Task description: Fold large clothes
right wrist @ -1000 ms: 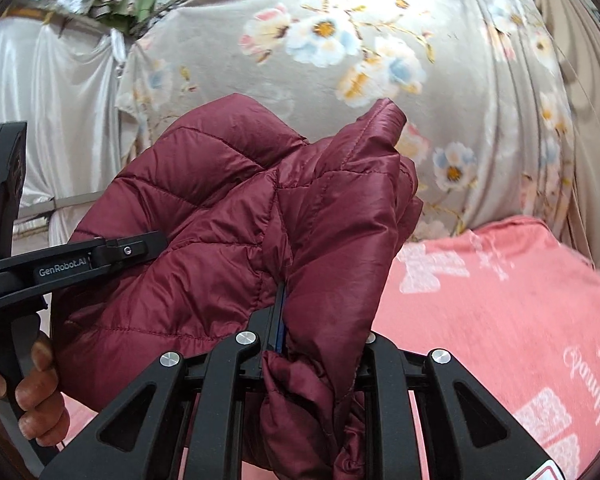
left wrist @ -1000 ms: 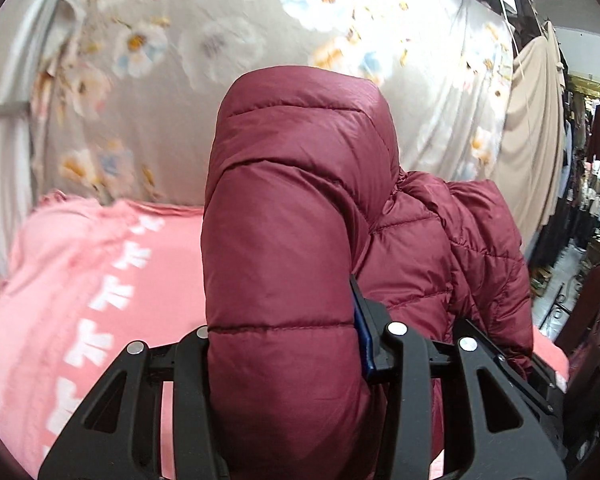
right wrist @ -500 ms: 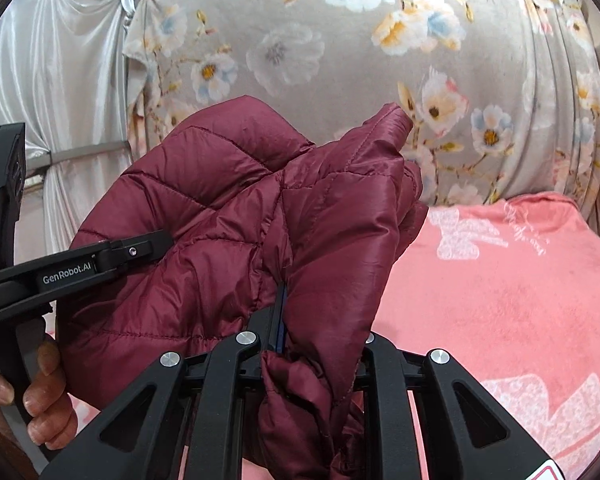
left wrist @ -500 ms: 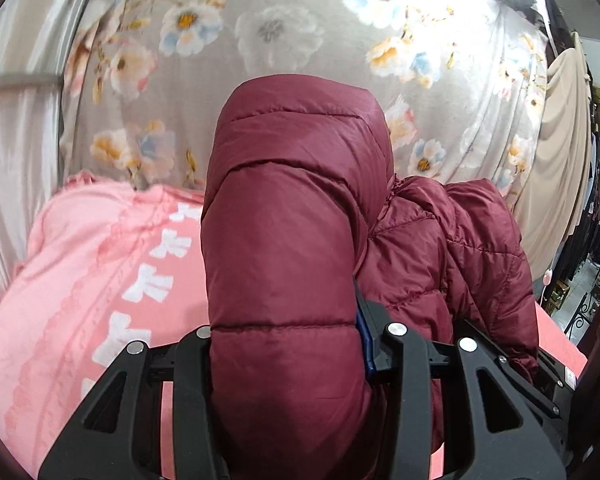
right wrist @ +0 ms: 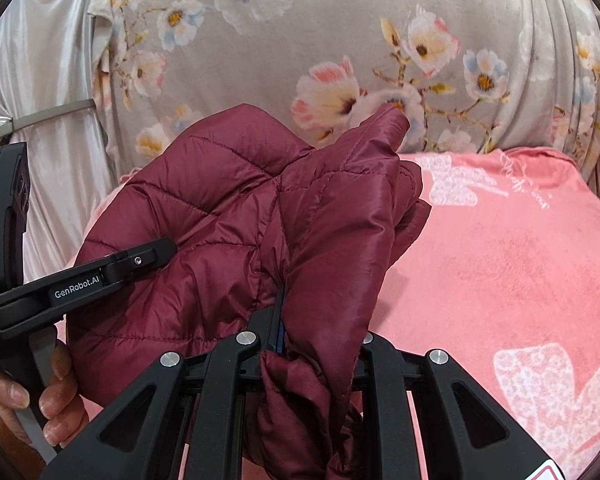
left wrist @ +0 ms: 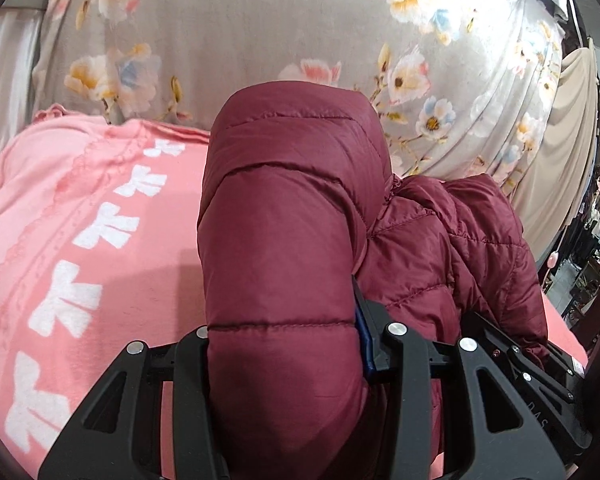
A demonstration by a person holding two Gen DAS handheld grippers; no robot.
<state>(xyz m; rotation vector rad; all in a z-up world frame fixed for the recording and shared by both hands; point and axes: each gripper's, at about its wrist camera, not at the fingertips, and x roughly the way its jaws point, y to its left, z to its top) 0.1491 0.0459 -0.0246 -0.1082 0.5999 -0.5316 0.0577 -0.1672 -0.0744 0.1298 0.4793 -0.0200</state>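
Both grippers clamp a maroon quilted puffer jacket [left wrist: 284, 240].
Left gripper [left wrist: 284, 344] grasps a padded fold; right gripper [right wrist: 320, 344] pinches thinner fabric above the pink bow-print blanket [right wrist: 500, 264].

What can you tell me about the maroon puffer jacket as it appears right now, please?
The maroon puffer jacket is shiny, quilted fabric with stitched padded channels. It is bunched and held up over the pink blanket. The left gripper clamps a thick padded roll of it; the right gripper pinches a thinner gathered edge, with one corner poking upward. Whether it touches the blanket cannot be told.
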